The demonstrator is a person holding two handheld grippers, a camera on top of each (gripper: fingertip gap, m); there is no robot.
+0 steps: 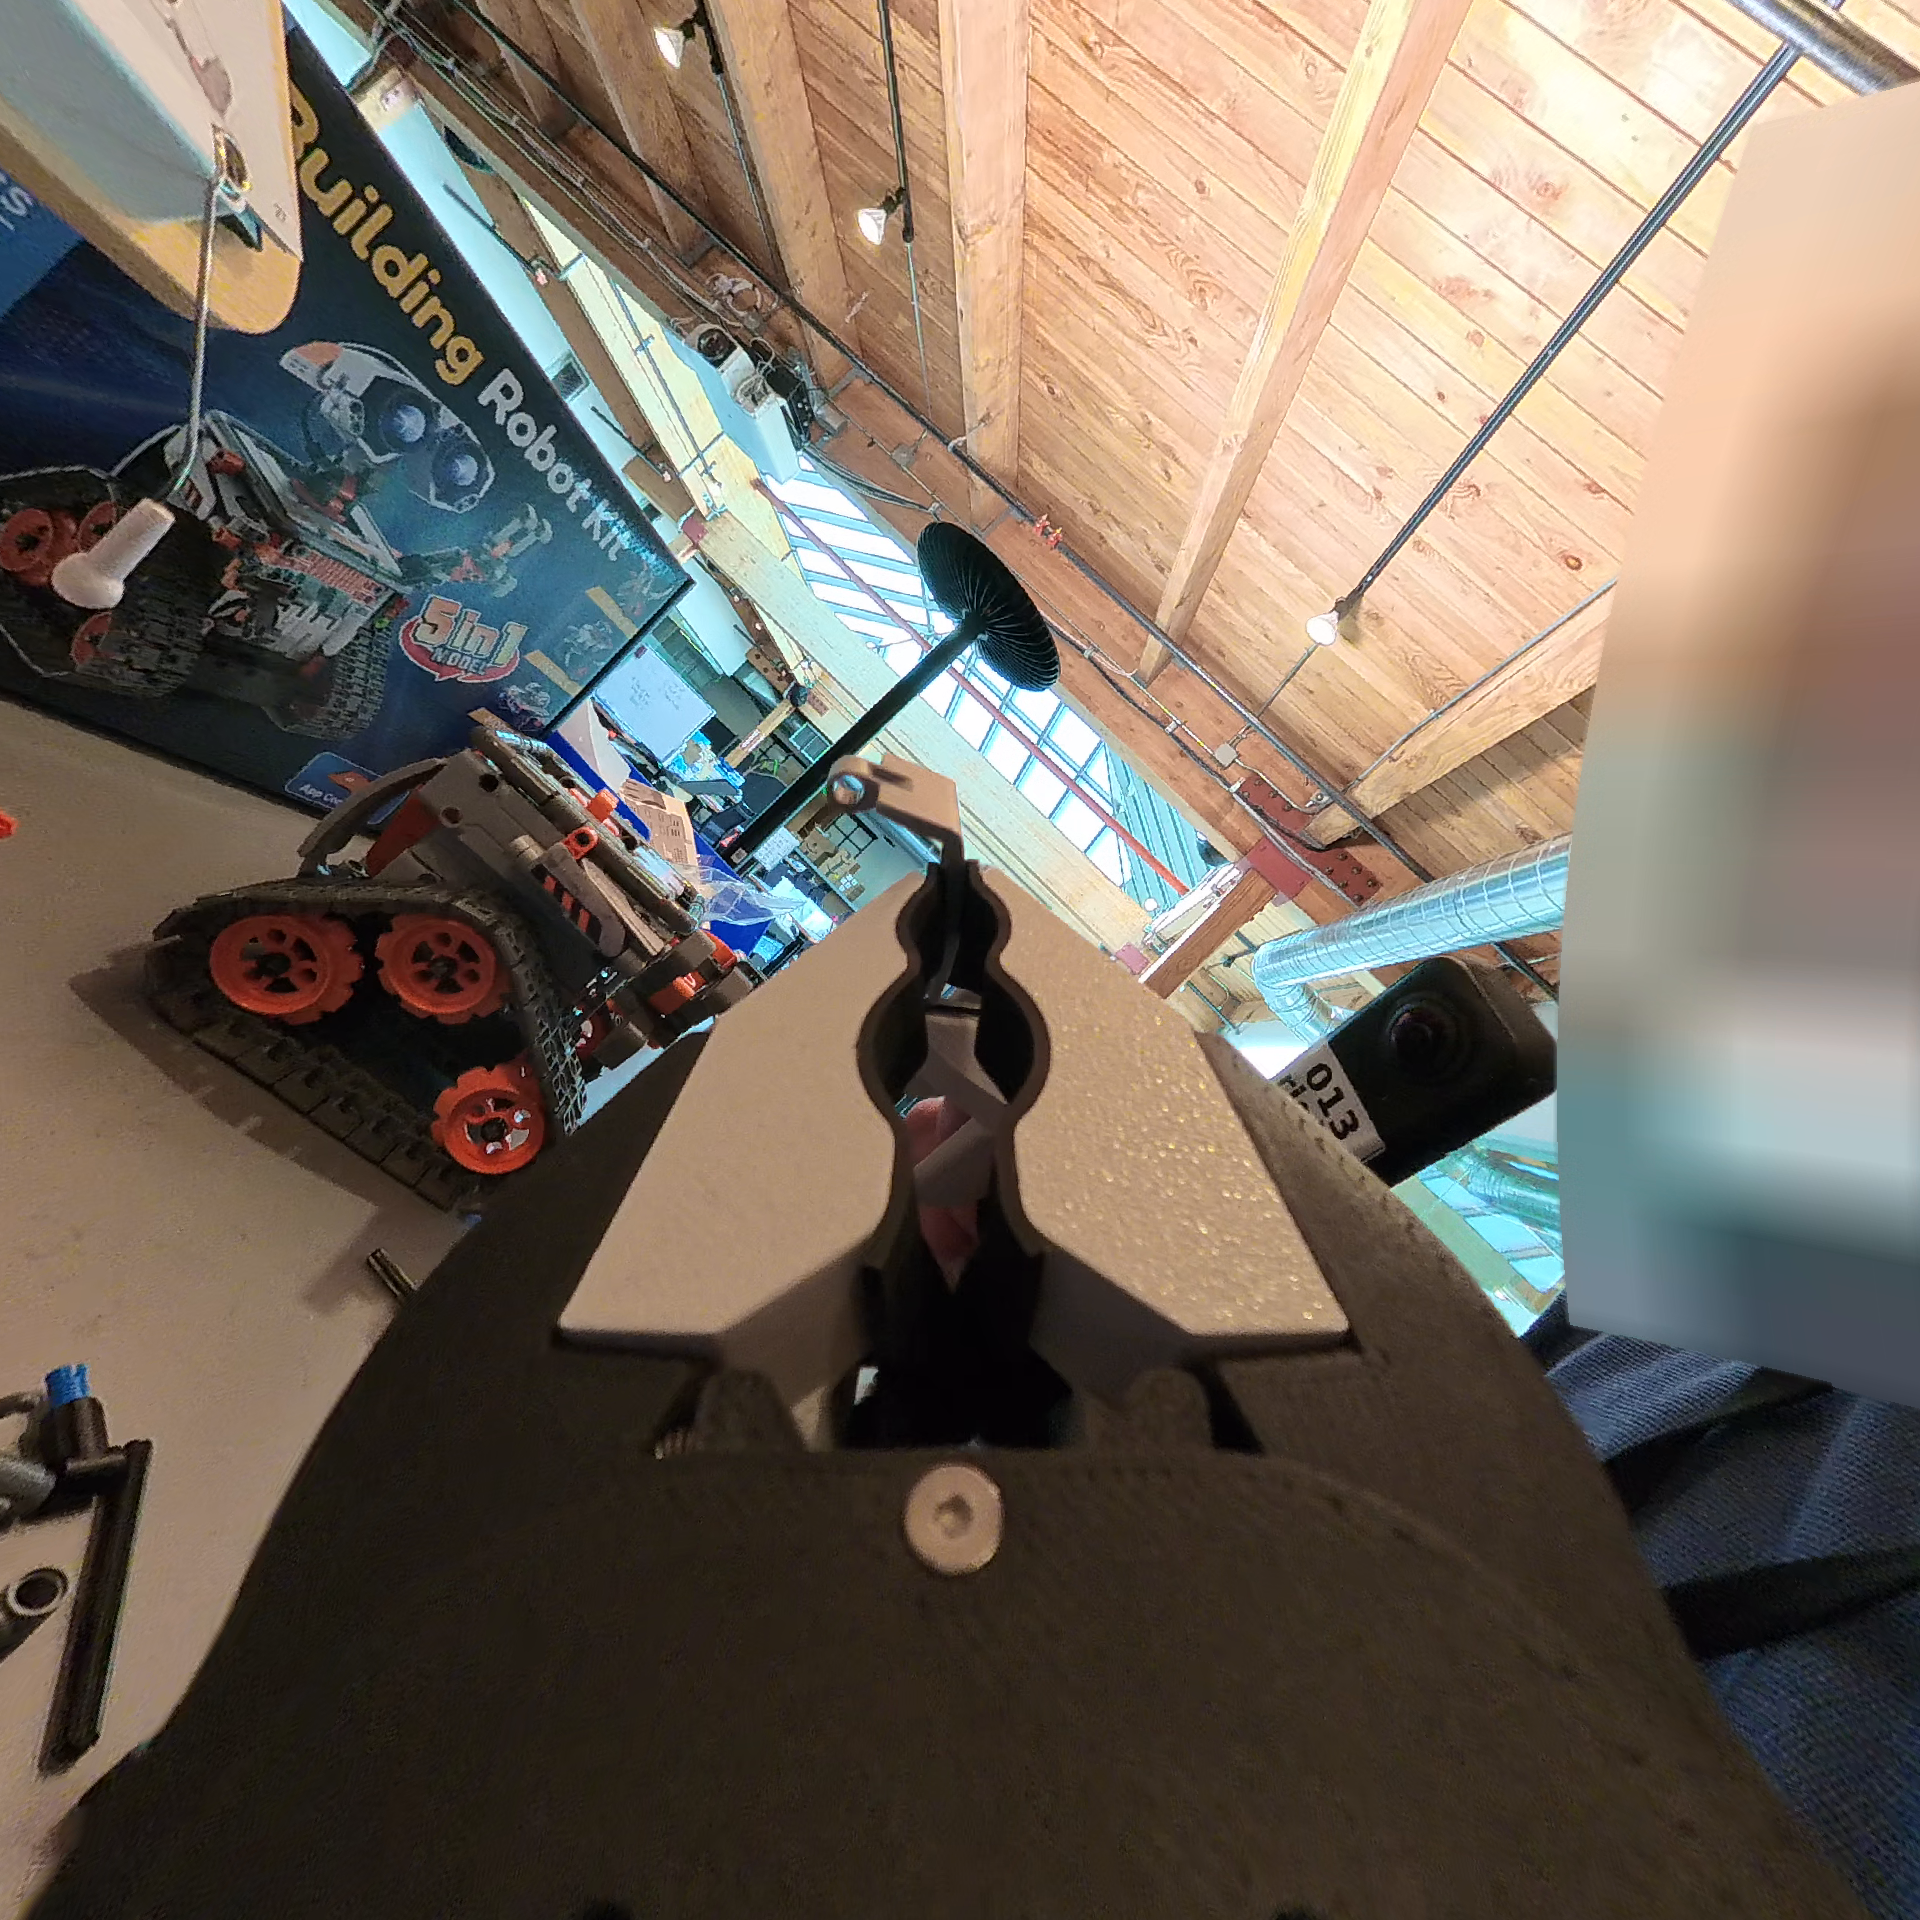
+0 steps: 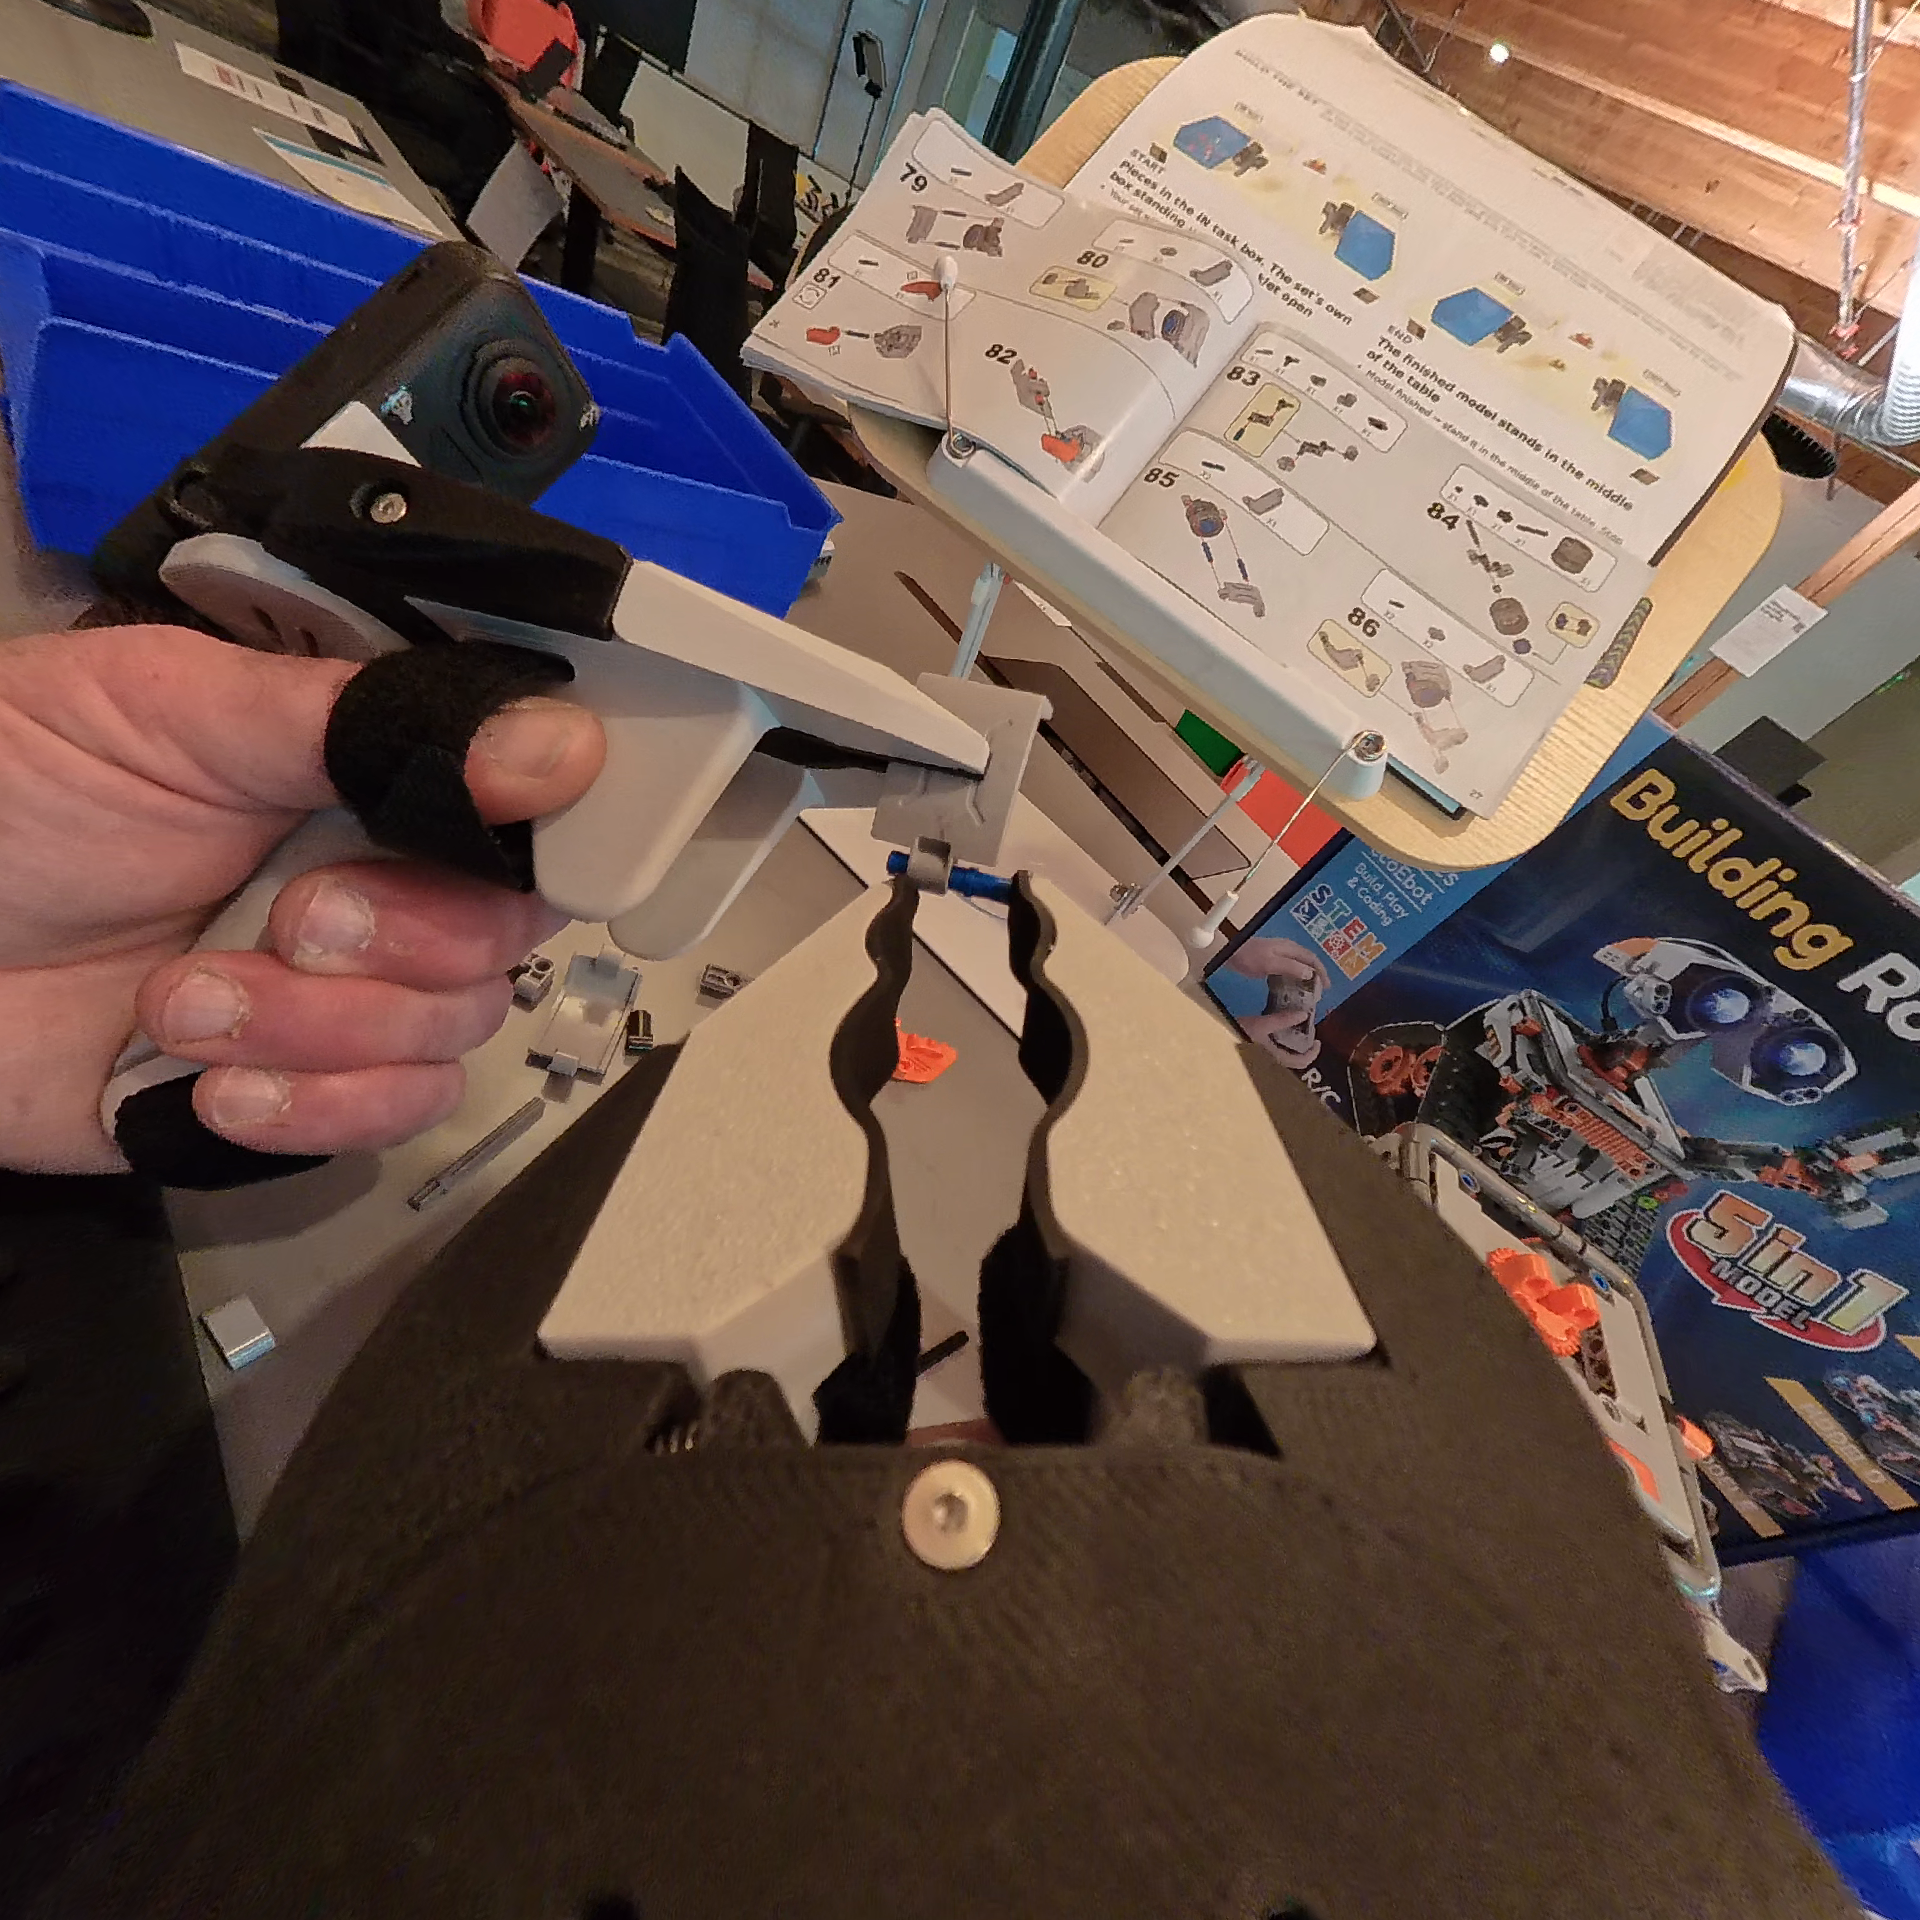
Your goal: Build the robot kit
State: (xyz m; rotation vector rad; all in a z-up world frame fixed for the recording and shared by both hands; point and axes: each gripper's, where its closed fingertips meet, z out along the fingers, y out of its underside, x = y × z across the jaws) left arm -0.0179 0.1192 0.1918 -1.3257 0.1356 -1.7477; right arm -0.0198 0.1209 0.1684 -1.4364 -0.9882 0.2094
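Left gripper [image 2: 940, 774]: we hold a flat grey plastic panel piece [image 2: 961, 774] pinched by its edge between our fingertips; in the left wrist view the jaws are drawn almost together with the panel's top edge showing above them [image 1: 894, 795].

Right gripper [image 2: 961, 899]: our jaws stand narrowly apart with nothing clamped. The tips sit just under the grey panel piece, either side of a small blue plastic pin [image 2: 977, 886] that passes through a grey lug at the panel's lower end. We cannot tell whether the fingertips touch the pin.

Hand [image 2: 260, 883]: it grips the left gripper's handle, strapped in by black bands, left of the panel.

Below the panel: a grey tabletop [image 2: 312, 1247] with loose grey plastic parts [image 2: 587, 1013] and an orange gear-like piece [image 2: 920, 1060].

Behind the panel: an open instruction booklet [image 2: 1247, 436] clipped on a light wooden stand; a blue plastic bin [image 2: 312, 395] lies to the panel's left, a dark printed kit box [image 2: 1662, 1039] to its right.

Tracked model [image 1: 405, 987]: a black-treaded vehicle with orange wheels stands on the tabletop, well apart from the panel.

Risk, in our judgement: the panel is held only by a thin edge, so a sideways push on the pin could twist it out of the grip. The pin is small, and a glancing close could flick it down among the loose parts.
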